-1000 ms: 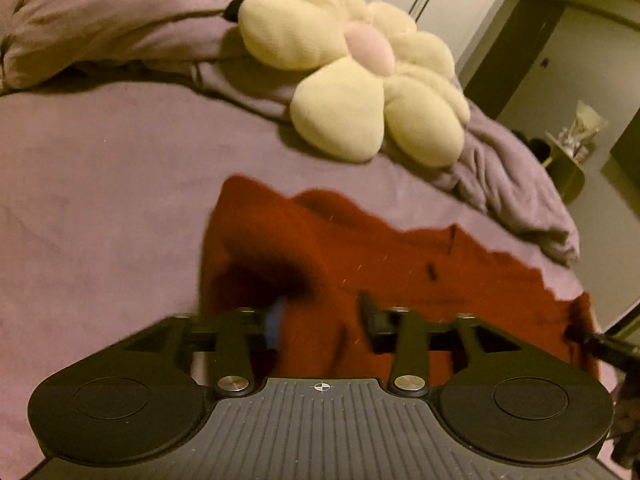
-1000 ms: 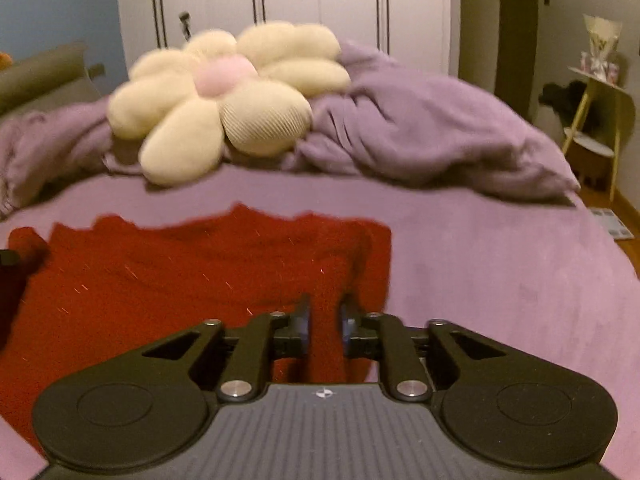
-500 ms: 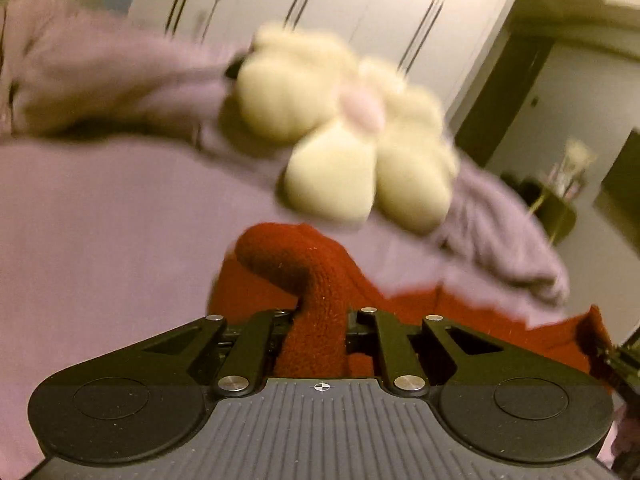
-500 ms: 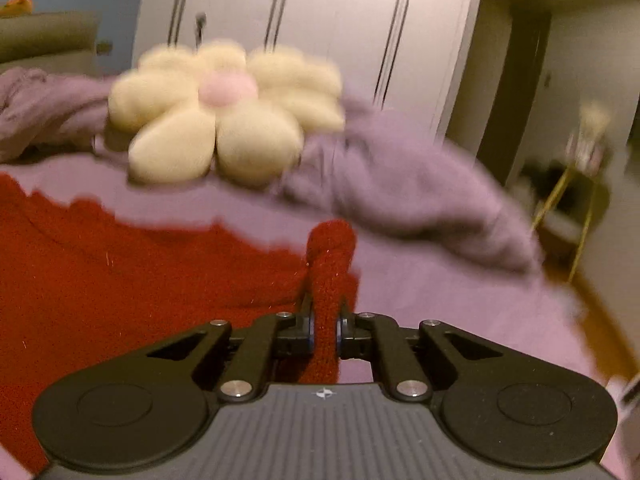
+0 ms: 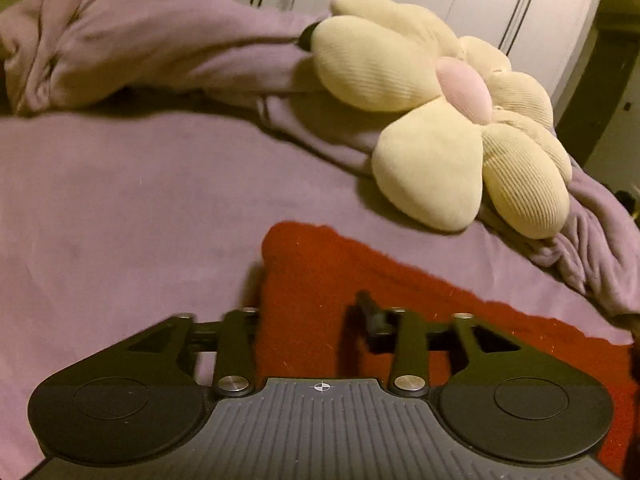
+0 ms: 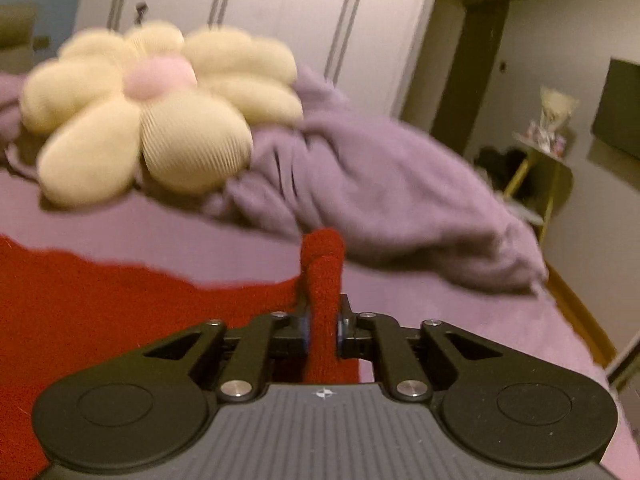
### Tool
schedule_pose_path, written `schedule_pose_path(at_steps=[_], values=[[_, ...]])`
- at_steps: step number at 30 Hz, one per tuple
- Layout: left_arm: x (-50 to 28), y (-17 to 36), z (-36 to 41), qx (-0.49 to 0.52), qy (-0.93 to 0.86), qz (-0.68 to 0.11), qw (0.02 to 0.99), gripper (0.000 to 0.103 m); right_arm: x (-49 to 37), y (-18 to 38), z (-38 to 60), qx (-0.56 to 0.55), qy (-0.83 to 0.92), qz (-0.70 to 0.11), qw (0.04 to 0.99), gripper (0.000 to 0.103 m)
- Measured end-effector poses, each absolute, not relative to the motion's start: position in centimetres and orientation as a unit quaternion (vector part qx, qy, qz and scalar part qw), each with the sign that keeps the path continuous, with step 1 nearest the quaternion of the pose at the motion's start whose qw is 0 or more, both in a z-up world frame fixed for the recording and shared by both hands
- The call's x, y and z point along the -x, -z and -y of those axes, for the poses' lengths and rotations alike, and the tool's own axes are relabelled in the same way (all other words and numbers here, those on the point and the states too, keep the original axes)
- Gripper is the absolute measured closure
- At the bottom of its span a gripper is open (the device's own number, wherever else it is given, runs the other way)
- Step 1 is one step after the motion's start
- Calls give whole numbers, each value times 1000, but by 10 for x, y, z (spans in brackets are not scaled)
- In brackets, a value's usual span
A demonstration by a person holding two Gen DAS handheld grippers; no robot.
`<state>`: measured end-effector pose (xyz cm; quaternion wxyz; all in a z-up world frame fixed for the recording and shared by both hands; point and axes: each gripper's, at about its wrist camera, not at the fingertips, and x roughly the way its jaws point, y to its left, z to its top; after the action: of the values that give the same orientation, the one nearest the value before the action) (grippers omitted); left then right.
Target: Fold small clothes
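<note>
purple bed sheet (image 5: 120,208) carries the red knitted garment (image 5: 360,280); its corner has just been freed by the left gripper (image 5: 308,312), jaws parting, while a fold is pinched in the right gripper (image 6: 322,320), jaws loosening.

Left tool (image 5: 310,316) parted – right tool (image 6: 323,326) pinched, loosening.

- Your red knit garment (image 5: 420,292) lies spread across the lilac bed (image 5: 120,208), its rounded near corner flat, just short of the flower cushion.
- One edge (image 6: 324,280) stands pinched upright in a narrow ridge.
</note>
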<state>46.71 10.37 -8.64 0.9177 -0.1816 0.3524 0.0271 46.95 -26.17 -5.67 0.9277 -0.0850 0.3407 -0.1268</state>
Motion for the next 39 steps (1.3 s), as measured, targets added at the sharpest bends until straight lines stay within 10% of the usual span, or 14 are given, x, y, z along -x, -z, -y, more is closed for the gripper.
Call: schedule_pose_path(at_steps=[5, 9, 19, 39], values=[[-441, 64, -118, 225, -1, -297, 928, 47, -445, 37, 262, 21, 152, -286, 946, 70], [-439, 54, -84, 262, 64, -279, 922, 9, -423, 25, 235, -155, -10, -244, 957, 49], [-458, 101, -36, 85, -8, -318, 944, 7, -435, 81, 209, -75, -32, -300, 950, 48], [-466, 126, -66, 149, -49, -325, 933, 0, -443, 88, 271, -21, 88, -287, 954, 35]])
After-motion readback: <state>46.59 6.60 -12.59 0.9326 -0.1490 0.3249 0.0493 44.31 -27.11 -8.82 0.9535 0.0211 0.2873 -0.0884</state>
